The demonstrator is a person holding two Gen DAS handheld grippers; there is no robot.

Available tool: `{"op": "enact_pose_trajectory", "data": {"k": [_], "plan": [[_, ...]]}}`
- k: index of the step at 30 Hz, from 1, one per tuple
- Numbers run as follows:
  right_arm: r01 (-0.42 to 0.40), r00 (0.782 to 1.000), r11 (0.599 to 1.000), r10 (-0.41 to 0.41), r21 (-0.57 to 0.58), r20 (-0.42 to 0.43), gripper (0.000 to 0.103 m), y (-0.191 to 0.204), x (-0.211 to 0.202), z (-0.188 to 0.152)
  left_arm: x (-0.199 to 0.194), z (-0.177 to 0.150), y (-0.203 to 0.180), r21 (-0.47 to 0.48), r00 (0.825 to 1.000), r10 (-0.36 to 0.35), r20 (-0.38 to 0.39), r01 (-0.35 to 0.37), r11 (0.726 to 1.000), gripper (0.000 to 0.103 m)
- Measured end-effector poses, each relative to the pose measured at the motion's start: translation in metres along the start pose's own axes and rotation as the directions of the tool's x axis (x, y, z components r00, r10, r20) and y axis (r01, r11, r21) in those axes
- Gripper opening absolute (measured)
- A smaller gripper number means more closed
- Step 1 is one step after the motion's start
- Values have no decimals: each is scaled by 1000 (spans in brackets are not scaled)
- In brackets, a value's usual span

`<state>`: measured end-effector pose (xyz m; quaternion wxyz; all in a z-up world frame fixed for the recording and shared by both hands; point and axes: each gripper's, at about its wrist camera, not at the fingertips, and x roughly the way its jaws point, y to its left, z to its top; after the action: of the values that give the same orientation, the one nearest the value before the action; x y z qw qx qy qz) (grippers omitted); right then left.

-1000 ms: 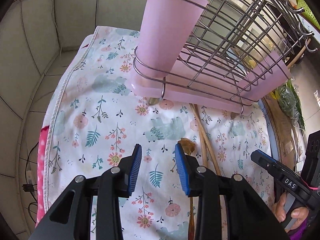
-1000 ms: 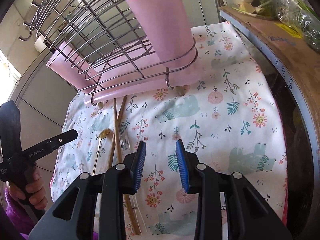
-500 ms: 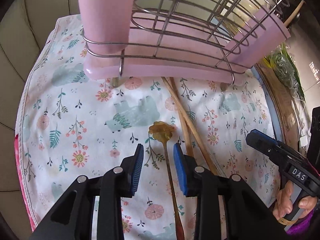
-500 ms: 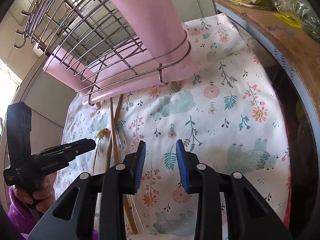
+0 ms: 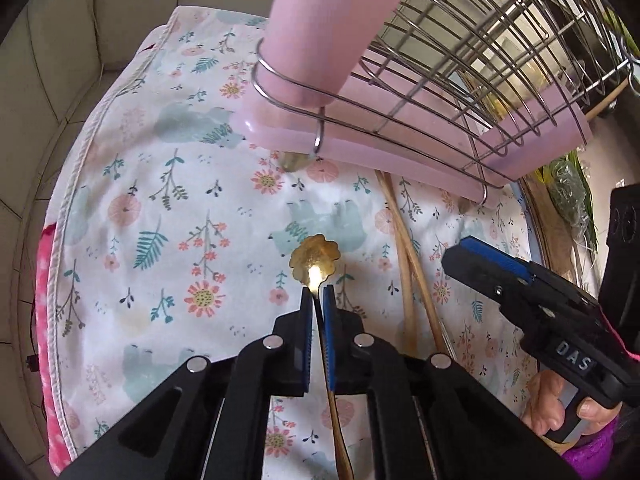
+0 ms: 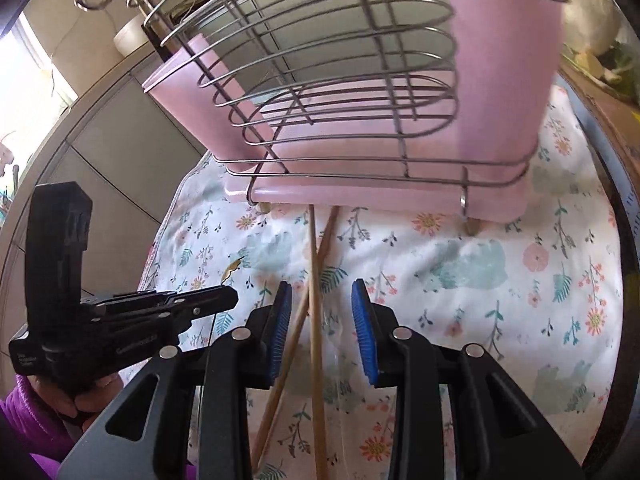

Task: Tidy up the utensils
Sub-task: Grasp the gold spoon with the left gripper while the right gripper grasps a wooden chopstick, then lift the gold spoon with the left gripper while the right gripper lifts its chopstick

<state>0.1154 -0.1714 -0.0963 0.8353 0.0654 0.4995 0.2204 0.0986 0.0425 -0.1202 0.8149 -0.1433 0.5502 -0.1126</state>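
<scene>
Three utensils lie on the table's floral cloth [image 5: 168, 184], none yet in the rack [image 5: 460, 80]: left gripper [image 5: 317, 294] jaws closing on the gold spoon [image 5: 315, 259], right gripper [image 6: 322, 312] jaws part-open, empty, straddling the chopsticks [image 6: 314, 280].

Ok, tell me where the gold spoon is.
In the left wrist view, the gold spoon lies on the floral cloth, its neck between the closing left gripper, left of the chopsticks.
</scene>
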Motion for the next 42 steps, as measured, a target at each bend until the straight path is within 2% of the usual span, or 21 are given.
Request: {"op": "enact_pose_trajectory", "data": {"k": [3,7,11,13,16,21,27,32,34,36,42], "plan": [[41,999,999,-43,-36,-34,31,11,21,12,-5,0,15,-34,1000,-21,6,21,999,5],[112,992,990,-116,-83,-45,19,21,42,23,-7,-2,27,-45,999,-38,11,38,998,6],[161,986,980,-165,-118,-26,15,28,53,29,-7,-4,34,-54,999,-54,9,54,997,6],[193,980,970,-197,-145,-14,6,31,56,31,-7,-4,35,-55,998,-61,11,61,997,6],[224,974,959,-227,-174,3,5,35,55,29,-3,-4,33,-55,997,-68,19,69,996,6],[191,981,971,-192,-142,9,5,27,29,19,-18,-5,44,-52,997,-74,34,76,996,6],[135,991,991,-134,-3,22,5,-10,-12,7,-29,-5,43,-40,996,-77,46,78,996,6],[103,989,990,-112,94,100,5,-35,-46,2,-43,-3,30,-24,994,-76,78,78,997,5],[81,983,989,-99,123,154,5,-47,-65,-1,-51,-3,28,-17,991,-81,102,83,996,4],[65,974,989,-92,132,208,5,-41,-75,1,-60,-2,26,-11,987,-88,134,90,996,4],[47,933,993,-83,111,351,5,-34,-111,-7,-85,-4,19,15,963,-89,254,88,996,1]]}}
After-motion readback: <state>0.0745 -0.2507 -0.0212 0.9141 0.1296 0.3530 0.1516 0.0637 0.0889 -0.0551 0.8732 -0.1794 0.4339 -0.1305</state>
